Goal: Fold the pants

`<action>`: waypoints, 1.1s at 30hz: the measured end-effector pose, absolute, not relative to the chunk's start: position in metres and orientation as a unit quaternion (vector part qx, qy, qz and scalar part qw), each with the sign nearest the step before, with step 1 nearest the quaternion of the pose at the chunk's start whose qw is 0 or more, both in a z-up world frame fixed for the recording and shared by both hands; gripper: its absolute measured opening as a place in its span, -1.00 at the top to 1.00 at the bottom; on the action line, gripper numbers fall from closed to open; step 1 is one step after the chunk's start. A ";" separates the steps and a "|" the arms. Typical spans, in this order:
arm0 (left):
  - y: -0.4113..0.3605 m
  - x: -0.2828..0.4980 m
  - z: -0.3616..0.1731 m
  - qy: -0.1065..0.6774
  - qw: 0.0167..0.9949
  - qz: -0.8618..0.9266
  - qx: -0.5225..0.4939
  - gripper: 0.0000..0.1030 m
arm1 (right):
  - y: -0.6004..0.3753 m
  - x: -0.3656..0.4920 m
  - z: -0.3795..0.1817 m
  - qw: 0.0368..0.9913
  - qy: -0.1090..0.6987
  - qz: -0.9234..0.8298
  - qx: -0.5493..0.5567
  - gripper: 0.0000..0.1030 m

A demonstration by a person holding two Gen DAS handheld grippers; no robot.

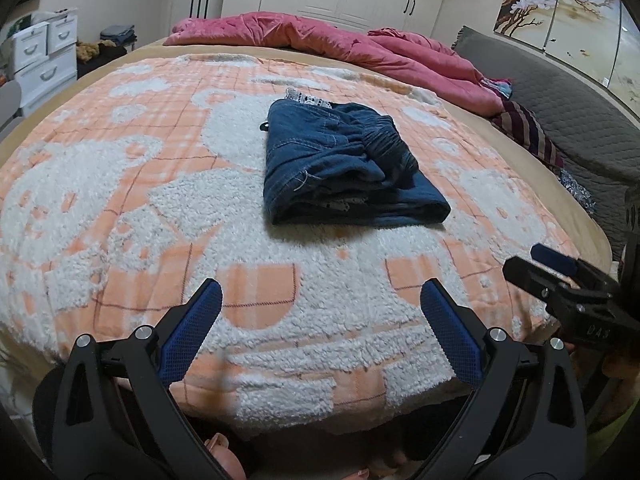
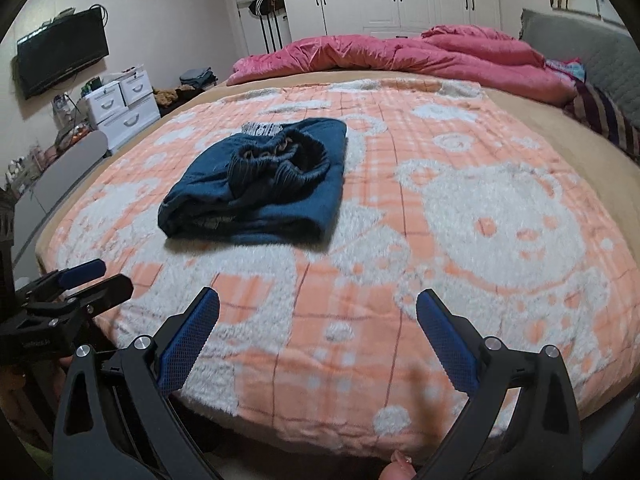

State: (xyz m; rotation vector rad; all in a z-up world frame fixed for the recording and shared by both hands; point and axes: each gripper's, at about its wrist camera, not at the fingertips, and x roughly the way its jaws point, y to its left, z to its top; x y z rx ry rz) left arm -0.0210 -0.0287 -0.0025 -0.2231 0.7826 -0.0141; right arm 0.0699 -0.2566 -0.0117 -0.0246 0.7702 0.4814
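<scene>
A: The bed (image 1: 592, 236) fills the view, orange-and-white blanket (image 1: 120, 208) across it.
B: Pants (image 1: 344, 168) sit folded mid-blanket. Left gripper (image 1: 320, 316) and right gripper (image 2: 318, 320) hover near the bed's edge, fingers spread, empty.

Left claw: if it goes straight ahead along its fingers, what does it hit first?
Probably the orange-and-white plush blanket, not the folded jeans. The left claw is open and empty; the jeans lie further up the bed, slightly right of its line. Depth is unclear in the fisheye view.
</scene>
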 end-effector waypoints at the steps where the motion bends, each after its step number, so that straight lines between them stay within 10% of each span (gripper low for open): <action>1: -0.029 -0.022 -0.003 0.380 0.918 -0.007 -0.110 -0.81 | -0.257 0.068 -0.013 0.899 0.373 0.230 -0.013 -0.91; 33: -0.032 -0.029 -0.010 0.389 0.915 0.000 -0.106 -0.81 | -0.259 0.067 -0.025 0.899 0.376 0.223 -0.021 -0.91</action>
